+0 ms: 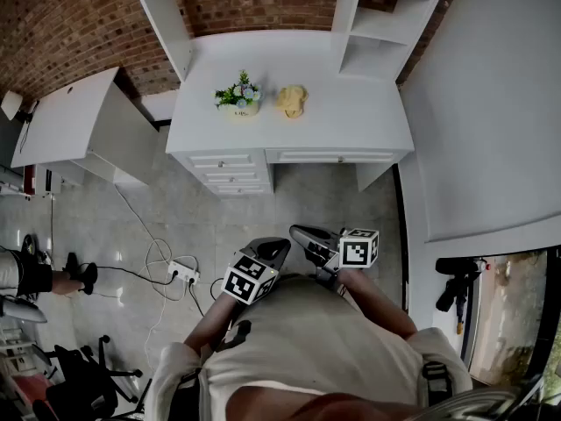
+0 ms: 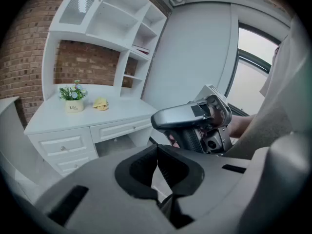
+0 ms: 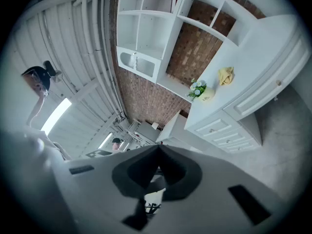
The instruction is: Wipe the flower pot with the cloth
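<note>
Seen on desk (image 1: pixel 351 125): flower pot (image 1: pixel 239 103), cloth (image 1: pixel 292 100) just beside pot. Held well apart from pot, jaws closed & empty: left gripper (image 1: pixel 273 249), right gripper (image 1: pixel 307 233). Risk: pot likely tipped if cloth grabbed too fast.

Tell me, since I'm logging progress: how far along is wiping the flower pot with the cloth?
Done: nothing that shows. The cloth lies on the desk beside the flower pot, apart from it. In hand: nothing; the left gripper and right gripper are both shut and empty, held near the person's body, well back from the desk. Left: approach, pick up the cloth, wipe the pot.
</note>
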A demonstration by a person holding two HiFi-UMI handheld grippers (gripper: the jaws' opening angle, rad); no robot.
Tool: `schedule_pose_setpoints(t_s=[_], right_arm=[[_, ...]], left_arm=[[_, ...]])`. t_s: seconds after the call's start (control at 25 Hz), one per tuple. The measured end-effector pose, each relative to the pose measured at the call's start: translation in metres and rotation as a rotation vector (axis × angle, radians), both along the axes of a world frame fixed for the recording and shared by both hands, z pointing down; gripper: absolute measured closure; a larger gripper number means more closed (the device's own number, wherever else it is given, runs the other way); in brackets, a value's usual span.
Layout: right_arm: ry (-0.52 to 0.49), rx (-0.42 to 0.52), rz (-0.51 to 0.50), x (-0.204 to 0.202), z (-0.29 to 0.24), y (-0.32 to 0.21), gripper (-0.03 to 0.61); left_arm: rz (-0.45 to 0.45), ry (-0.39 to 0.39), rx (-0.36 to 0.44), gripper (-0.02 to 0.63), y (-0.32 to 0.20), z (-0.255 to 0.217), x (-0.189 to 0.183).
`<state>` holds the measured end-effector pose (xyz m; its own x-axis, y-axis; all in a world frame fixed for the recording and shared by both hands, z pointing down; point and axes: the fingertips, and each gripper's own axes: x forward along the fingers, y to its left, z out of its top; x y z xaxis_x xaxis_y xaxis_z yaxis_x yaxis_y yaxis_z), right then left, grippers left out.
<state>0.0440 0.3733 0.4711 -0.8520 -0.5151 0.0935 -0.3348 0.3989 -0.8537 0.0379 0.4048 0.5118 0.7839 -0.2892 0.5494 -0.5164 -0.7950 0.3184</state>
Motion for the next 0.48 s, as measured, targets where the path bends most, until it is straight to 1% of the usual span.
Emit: schedule_pose_setpoints(t_s=[0.16,0.28,0.4,0.48], right_arm=[[0.006,0.024,-0.008,-0.031,-0.003,-0.031,0.568],[0.019,0.04,-0.027,-0.056,-0.005,-0.046,0.568],[0.029,0.048,-0.049,-0.08,-0.005,-0.058,0.568],[0.03,0.044,-0.07,-0.095,-0.005,-0.062,0.568]], left_arm=[[-0.023,0.009,0.034,0.593,-0.034,-0.003,-0.033],[-0.041,0.02,0.047,0.592,-0.05,-0.005,-0.057],[-0.072,0.035,0.045,0.594,-0.065,-0.007,-0.083],[-0.097,0.047,0.027,0.592,-0.07,-0.005,-0.099]])
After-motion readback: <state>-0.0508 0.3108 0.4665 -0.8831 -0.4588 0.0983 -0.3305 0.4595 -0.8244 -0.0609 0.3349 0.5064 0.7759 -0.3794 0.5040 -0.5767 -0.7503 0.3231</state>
